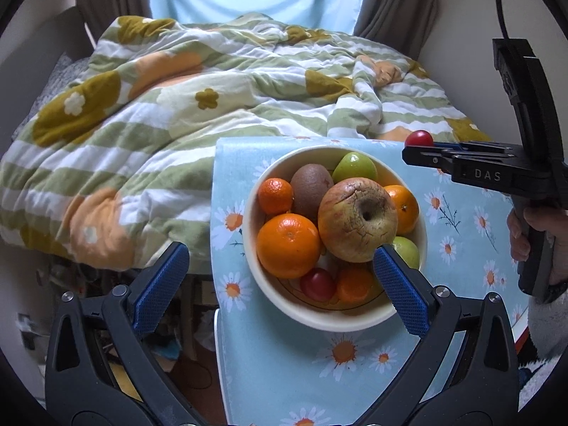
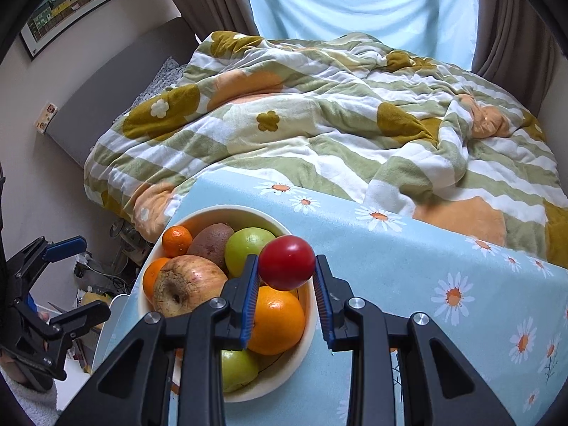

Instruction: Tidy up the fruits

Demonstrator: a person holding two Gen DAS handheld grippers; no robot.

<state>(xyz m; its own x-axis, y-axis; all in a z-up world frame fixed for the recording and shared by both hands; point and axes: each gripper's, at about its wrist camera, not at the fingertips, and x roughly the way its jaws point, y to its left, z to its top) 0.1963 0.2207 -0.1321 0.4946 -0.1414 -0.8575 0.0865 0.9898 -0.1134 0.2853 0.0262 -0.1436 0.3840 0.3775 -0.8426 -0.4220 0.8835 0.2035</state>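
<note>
My right hand-held gripper (image 2: 286,277) clamps a red plum (image 2: 286,262) above the bowl (image 2: 305,326). My left hand-held gripper (image 1: 280,277) hangs spread wide (nothing in it) over the desk (image 1: 284,372).

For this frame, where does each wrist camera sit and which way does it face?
Left wrist: on the open left gripper, looking down on the fruit bowl on the daisy tablecloth; the person's right hand shows at the right edge.
Right wrist: on the right gripper, shut on a red plum above the bowl's rim, facing the bed.
Shared: bowl, wrinkled apple, kiwi, floral duvet, and each other's gripper.
</note>
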